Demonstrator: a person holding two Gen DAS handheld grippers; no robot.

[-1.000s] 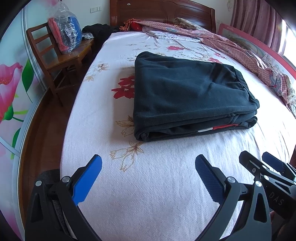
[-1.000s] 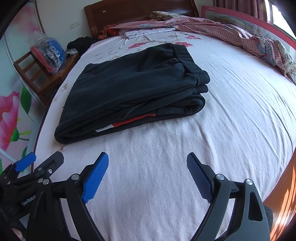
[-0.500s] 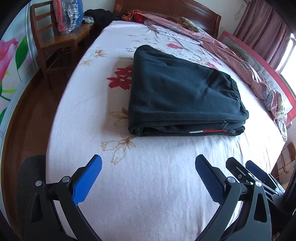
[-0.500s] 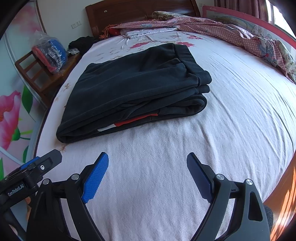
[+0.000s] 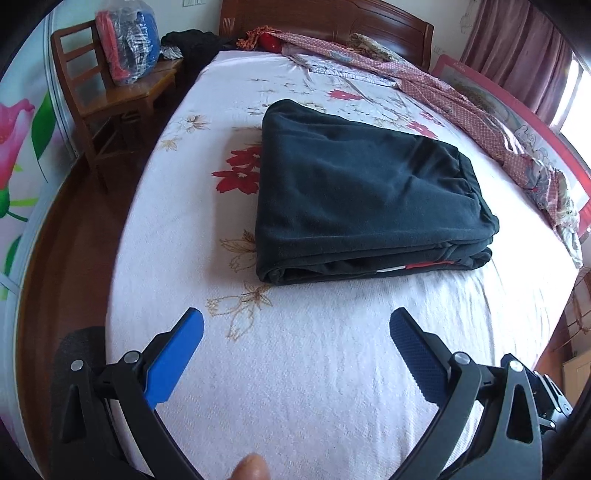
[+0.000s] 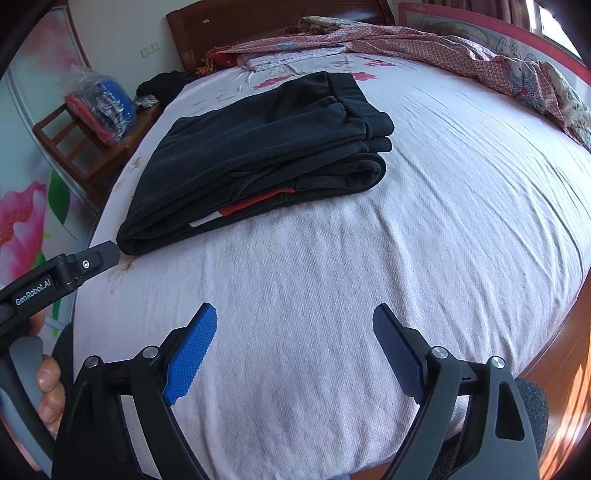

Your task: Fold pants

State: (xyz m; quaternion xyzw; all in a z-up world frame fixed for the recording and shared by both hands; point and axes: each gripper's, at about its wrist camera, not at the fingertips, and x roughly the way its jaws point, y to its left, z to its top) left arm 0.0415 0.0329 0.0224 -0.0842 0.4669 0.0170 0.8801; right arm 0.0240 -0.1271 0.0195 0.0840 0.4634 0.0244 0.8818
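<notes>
Dark pants [image 5: 354, 192] lie folded into a thick rectangle on the white flowered bed sheet [image 5: 295, 369], with a red and white label showing at the near edge. In the right wrist view the same pants [image 6: 258, 158] sit up and left of centre. My left gripper [image 5: 295, 332] hangs open over bare sheet, short of the pants' near edge, nothing between its blue pads. My right gripper [image 6: 293, 325] is open too, over bare sheet [image 6: 369, 277] and apart from the pants. The left gripper's finger [image 6: 88, 262] shows at the left edge of the right wrist view, held by a hand.
A wooden chair [image 5: 107, 99] with a plastic bag of clothes [image 5: 127, 40] stands left of the bed. A red patterned quilt [image 5: 461, 107] runs along the far and right side, below the wooden headboard [image 5: 325, 26]. Wooden floor lies beyond the bed's edges.
Both grippers have drawn back a little from the pants and shifted sideways. The pants lie unmoved, and both jaws stay wide apart.
</notes>
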